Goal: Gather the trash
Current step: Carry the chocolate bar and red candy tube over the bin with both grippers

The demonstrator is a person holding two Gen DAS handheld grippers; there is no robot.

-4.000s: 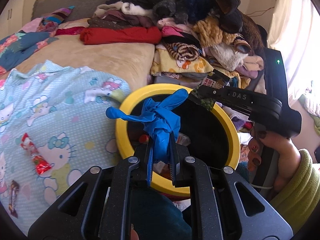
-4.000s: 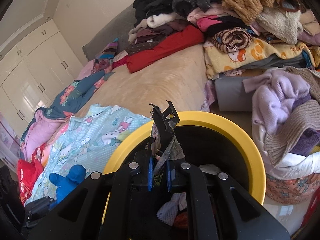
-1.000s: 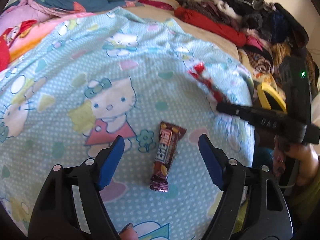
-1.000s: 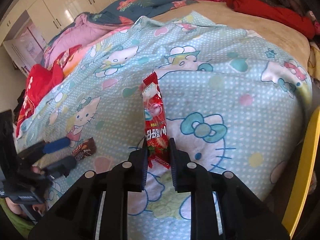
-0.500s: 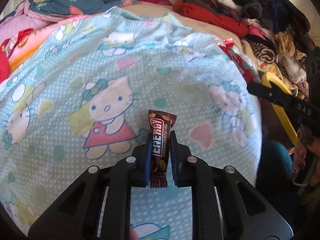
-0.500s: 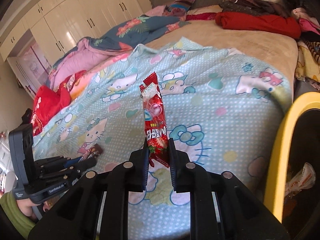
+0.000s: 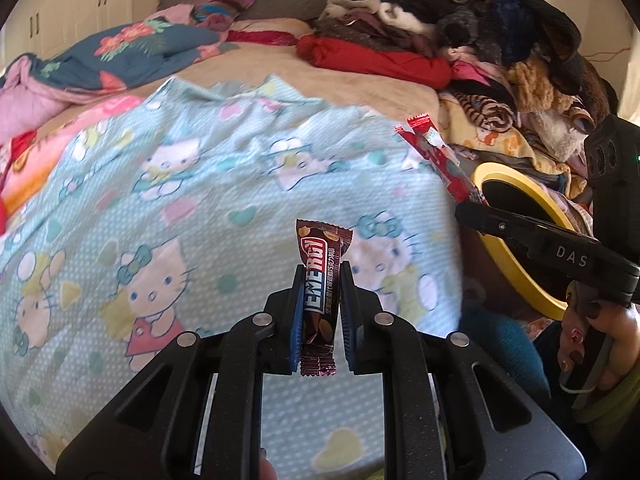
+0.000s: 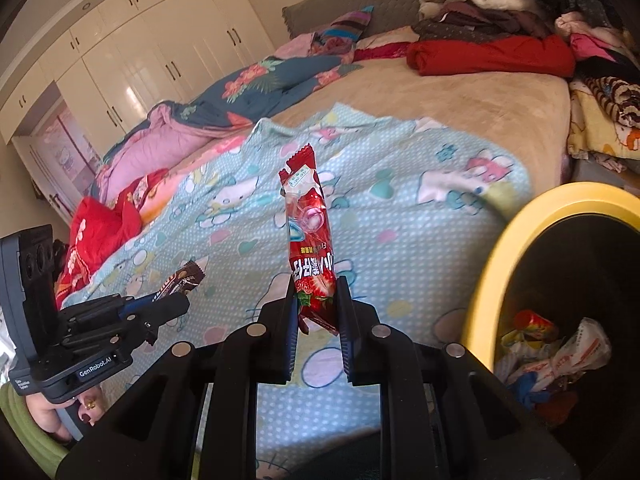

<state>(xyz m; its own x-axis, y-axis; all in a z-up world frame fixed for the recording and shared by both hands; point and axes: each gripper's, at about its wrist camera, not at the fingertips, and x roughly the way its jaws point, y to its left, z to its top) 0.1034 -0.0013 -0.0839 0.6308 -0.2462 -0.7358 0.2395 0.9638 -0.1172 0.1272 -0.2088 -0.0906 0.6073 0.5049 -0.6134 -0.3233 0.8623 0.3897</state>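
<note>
My left gripper (image 7: 320,276) is shut on a brown energy bar wrapper (image 7: 320,280), which stands upright between its blue pads, lifted above the light blue cartoon blanket (image 7: 160,200). My right gripper (image 8: 316,284) is shut on a red strawberry candy wrapper (image 8: 310,240), also upright. The yellow-rimmed black trash bin (image 8: 492,248) stands at the right of the right wrist view with several wrappers inside. In the left wrist view the right gripper (image 7: 472,204) holds the red wrapper (image 7: 436,156) near the bin rim (image 7: 516,180). The left gripper (image 8: 176,296) with the brown wrapper (image 8: 184,276) shows at lower left in the right wrist view.
A heap of folded clothes (image 7: 480,40) lies at the back right of the bed. Rumpled quilts, blue floral (image 8: 272,80) and pink (image 8: 168,132), lie at the far left. White wardrobes (image 8: 140,52) line the wall. A hand (image 7: 592,332) grips the right tool's handle.
The left gripper closed on the brown wrapper that lay on the blanket and lifted it. Both grippers moved up and toward the bin, which now shows more fully.
</note>
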